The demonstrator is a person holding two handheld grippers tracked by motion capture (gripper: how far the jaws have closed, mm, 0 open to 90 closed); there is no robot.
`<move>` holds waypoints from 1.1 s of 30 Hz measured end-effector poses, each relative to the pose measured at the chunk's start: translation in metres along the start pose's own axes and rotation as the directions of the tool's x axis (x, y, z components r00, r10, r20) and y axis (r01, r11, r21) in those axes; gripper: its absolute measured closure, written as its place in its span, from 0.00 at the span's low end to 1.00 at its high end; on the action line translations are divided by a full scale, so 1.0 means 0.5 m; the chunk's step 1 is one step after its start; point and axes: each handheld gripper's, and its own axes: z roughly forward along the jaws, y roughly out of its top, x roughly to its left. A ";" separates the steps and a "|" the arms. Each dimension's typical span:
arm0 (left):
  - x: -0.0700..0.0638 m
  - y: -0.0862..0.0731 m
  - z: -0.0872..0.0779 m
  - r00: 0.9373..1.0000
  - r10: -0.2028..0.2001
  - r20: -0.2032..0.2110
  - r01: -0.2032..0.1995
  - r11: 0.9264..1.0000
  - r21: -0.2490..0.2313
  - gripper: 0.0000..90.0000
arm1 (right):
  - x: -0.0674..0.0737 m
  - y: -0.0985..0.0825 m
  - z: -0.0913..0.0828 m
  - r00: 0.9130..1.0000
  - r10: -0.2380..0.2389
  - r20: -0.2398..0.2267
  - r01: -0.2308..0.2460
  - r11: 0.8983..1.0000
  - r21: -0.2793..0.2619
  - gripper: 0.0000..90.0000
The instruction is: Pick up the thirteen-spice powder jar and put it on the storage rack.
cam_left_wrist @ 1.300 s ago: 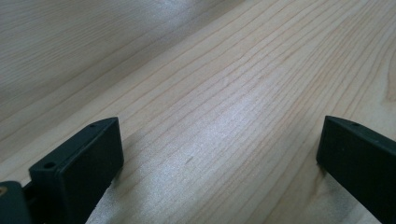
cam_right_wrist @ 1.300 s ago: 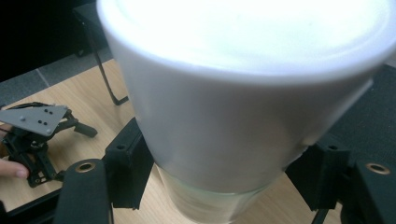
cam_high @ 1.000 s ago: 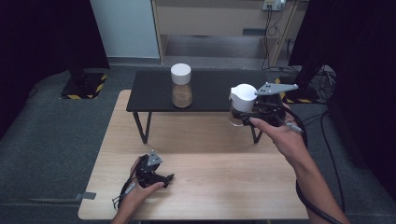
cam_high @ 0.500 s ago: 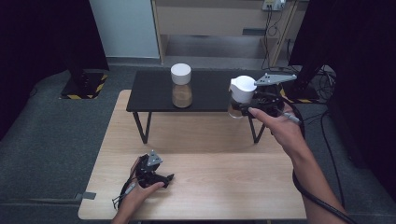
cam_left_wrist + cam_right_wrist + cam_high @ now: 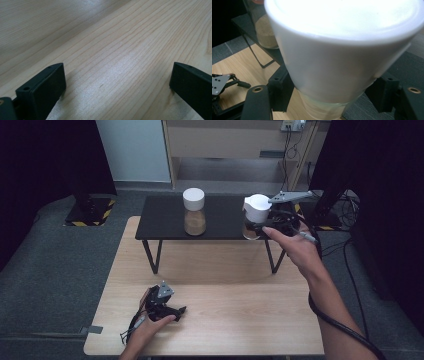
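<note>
Since the earlier high view, the right gripper [image 5: 263,226] has carried its white-lidded jar [image 5: 256,216] a little toward the far side, over the right end of the black side table [image 5: 165,219], with the person's arm stretched forward from the lower right. Its 2 jaws press on the jar just under the white lid [image 5: 342,45], so it is clamped on the jar, which is tipped slightly. The left gripper [image 5: 170,310] lies low on the wooden table [image 5: 240,295] near the front edge, hand wrapped around it, jaws spread wide with bare wood between them. 1 second jar [image 5: 194,212], also white-lidded and part filled with brown powder, stands upright on the black side table, well apart to the left of the held jar.
</note>
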 end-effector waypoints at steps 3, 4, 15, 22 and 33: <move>0.000 0.000 0.000 1.000 0.000 0.000 0.000 1.000 0.000 0.00 | -0.004 0.001 0.006 1.000 0.003 0.001 -0.003 1.000 0.001 0.35; 0.000 0.000 0.000 1.000 0.000 0.000 0.000 1.000 0.000 0.00 | -0.005 0.001 0.008 1.000 0.003 0.001 -0.003 1.000 0.002 0.35; 0.000 0.000 0.000 1.000 0.000 0.000 0.000 1.000 0.000 0.00 | -0.016 0.011 0.024 1.000 0.012 0.004 -0.012 1.000 0.007 0.35; 0.000 0.000 0.000 1.000 0.001 0.001 -0.001 1.000 -0.001 0.00 | -0.021 0.020 0.041 1.000 0.007 0.003 -0.007 1.000 0.019 0.35; 0.000 0.000 0.000 1.000 0.002 0.001 -0.002 1.000 0.000 0.00 | -0.031 0.025 0.060 1.000 0.014 0.004 -0.015 0.999 0.030 0.35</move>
